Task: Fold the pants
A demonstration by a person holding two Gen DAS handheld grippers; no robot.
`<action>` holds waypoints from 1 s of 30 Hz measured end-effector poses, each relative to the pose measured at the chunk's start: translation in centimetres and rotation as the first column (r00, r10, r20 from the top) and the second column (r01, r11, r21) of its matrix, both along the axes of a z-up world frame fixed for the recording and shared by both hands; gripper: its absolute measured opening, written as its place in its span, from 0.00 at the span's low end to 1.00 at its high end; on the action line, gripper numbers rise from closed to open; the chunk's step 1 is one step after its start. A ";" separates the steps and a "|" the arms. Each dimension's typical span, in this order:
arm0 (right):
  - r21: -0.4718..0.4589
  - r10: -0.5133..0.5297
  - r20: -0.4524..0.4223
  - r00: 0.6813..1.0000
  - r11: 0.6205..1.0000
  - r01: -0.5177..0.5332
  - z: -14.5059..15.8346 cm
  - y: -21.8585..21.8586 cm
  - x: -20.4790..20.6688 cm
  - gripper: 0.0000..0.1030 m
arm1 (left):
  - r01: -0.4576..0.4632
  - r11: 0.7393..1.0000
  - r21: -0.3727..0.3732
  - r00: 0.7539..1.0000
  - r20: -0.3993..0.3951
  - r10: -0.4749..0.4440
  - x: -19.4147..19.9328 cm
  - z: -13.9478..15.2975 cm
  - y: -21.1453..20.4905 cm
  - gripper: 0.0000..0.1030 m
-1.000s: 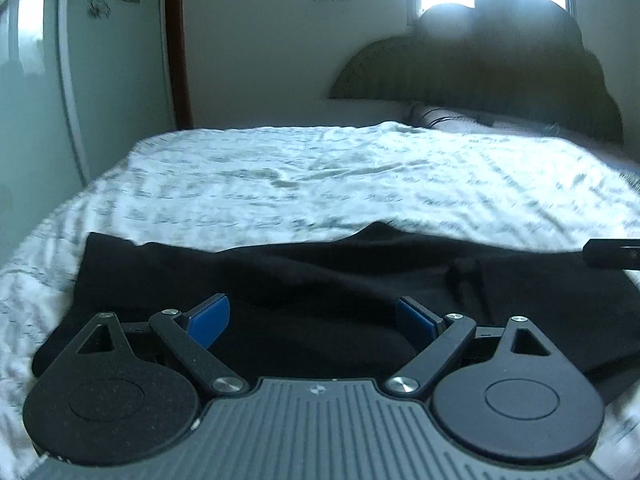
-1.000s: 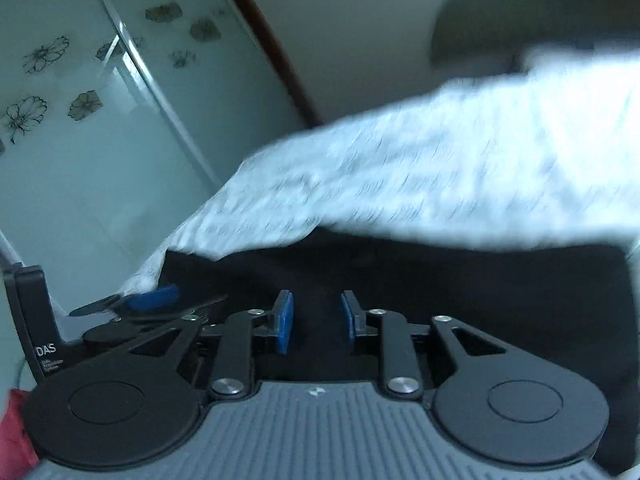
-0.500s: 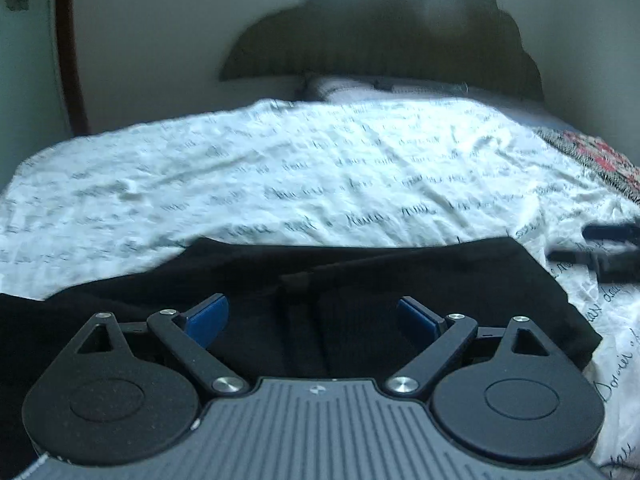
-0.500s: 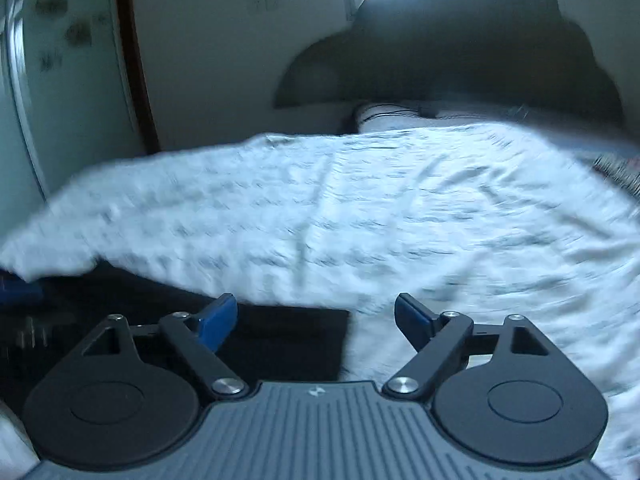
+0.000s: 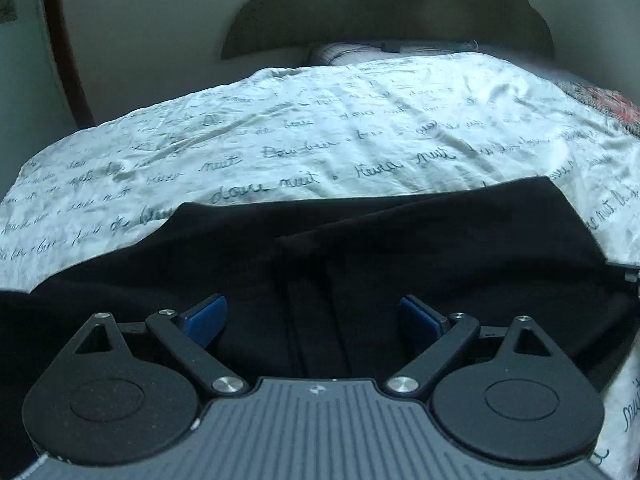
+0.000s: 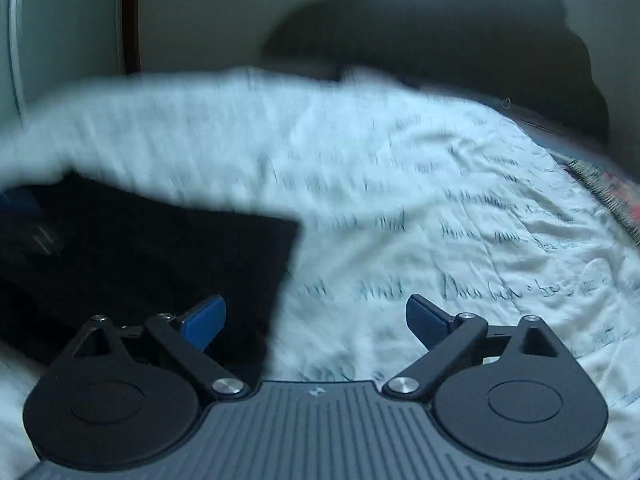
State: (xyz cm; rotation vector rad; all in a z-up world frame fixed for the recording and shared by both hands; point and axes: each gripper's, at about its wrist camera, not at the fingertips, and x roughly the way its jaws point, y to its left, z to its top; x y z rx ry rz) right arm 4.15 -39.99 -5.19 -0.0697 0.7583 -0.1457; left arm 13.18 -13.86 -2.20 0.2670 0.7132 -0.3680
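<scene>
A: What is your left hand doing?

B: My left gripper (image 5: 312, 316) hangs over the black pants (image 5: 400, 248), its blue pads (image 5: 206, 316) spread wide apart with nothing between them. Under it I see a fold line where one layer of cloth overlaps another, running from the middle of the garment toward me.

A: Where do the pants lie?

B: On the bed, across the near part of the white bedspread (image 5: 320, 140) printed with cursive writing. In the left wrist view they stretch from the left edge of the bed almost to the right, and their far right corner sits flat on the spread.

A: And what is on the right?

B: My right gripper (image 6: 316, 316) is released too, jaws wide. Its left pad (image 6: 204, 318) is over the end of the pants (image 6: 160, 264); its right pad is over bare bedspread (image 6: 440, 200). The garment's edge runs between them, so the cloth fills only the left part of that view. That picture is blurred, so I cannot tell whether a pad touches the cloth.

A: Anything beyond?

B: A dark scalloped headboard (image 5: 392, 8) at the far edge, a pillow (image 5: 360, 50) under it, and a patterned red cloth (image 5: 604, 102) at the far right corner.
</scene>
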 end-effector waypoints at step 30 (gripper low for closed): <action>0.001 0.258 0.012 0.966 0.966 -0.258 2.0 14.5 0.5 1.00 | -0.126 0.992 -0.031 0.990 0.060 0.128 -3.8 1.5 9.3 0.94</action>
